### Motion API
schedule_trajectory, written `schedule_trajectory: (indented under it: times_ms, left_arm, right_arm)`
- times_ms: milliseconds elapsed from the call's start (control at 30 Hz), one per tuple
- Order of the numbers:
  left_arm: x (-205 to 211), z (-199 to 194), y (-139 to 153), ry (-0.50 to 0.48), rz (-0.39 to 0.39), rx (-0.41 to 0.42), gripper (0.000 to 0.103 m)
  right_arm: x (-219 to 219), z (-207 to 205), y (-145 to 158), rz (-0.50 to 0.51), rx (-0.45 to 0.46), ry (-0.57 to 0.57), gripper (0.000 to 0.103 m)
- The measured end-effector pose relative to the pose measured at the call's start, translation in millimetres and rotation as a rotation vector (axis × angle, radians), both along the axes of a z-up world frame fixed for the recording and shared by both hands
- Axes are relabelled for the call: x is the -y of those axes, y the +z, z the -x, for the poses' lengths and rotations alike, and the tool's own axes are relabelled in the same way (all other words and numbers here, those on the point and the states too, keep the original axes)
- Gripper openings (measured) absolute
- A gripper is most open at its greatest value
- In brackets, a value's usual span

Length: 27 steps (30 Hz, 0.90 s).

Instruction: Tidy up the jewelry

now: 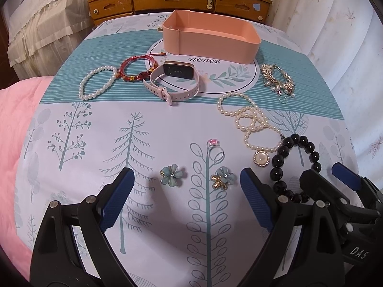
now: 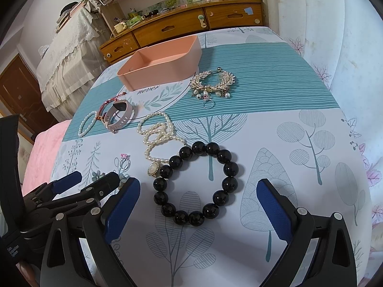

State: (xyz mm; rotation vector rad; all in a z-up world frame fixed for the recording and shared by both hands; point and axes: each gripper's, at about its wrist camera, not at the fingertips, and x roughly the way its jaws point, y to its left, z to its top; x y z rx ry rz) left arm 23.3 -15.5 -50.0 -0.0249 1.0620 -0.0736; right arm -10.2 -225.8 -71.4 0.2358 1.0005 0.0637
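Two grippers: the left gripper (image 1: 186, 198) and the right gripper (image 2: 198, 205) hang side by side over the near edge of the bedspread (image 1: 155, 124), both with jaws spread wide and holding nothing.
Bedspread: white with printed trees and a teal striped band, covering the bed.
Dresser (image 1: 179, 0): wooden, with drawers, at the far end of the bed.
Pink box (image 1: 210, 35): open-topped, far centre on the bedspread, nothing visible inside.
Pearl necklace (image 1: 253, 124): coiled at the right, its round pendant (image 1: 261, 159) touching the black bead bracelet (image 2: 198, 184).
Black bead bracelet: near right, lying flat between the right gripper's fingers but apart from them.
Pink watch (image 1: 174, 81): just near of the box.
White pearl bracelet (image 1: 97, 83): far left.
Red bracelet (image 1: 138, 68): between pearl bracelet and watch.
Gold leaf bracelet (image 1: 277, 80): far right.
Flower earrings: one (image 1: 172, 175) and the other (image 1: 222, 178) between the left gripper's fingers.
Ring (image 1: 214, 150): pink stone, just beyond the earrings.
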Motion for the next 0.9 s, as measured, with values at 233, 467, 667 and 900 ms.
schedule_trajectory:
  times_ms: [233,467,667,900]
  left_arm:
    - [0,0,0,0.001,-0.001,0.001,0.089]
    - [-4,3,6,0.005,-0.008,0.017,0.089]
    - [-12,4,10,0.003,-0.002,0.028,0.089]
    - [-39,5,21,0.031,-0.005,0.082,0.089]
  right_arm:
    - [-1,0,0,0.001,0.001,0.001,0.100]
    - [-4,3,4,0.020,0.016,0.003,0.100]
    - [-12,6,13,0.043,0.033,0.019,0.099]
    - [-34,11,30,0.108,0.105,0.106,0.096]
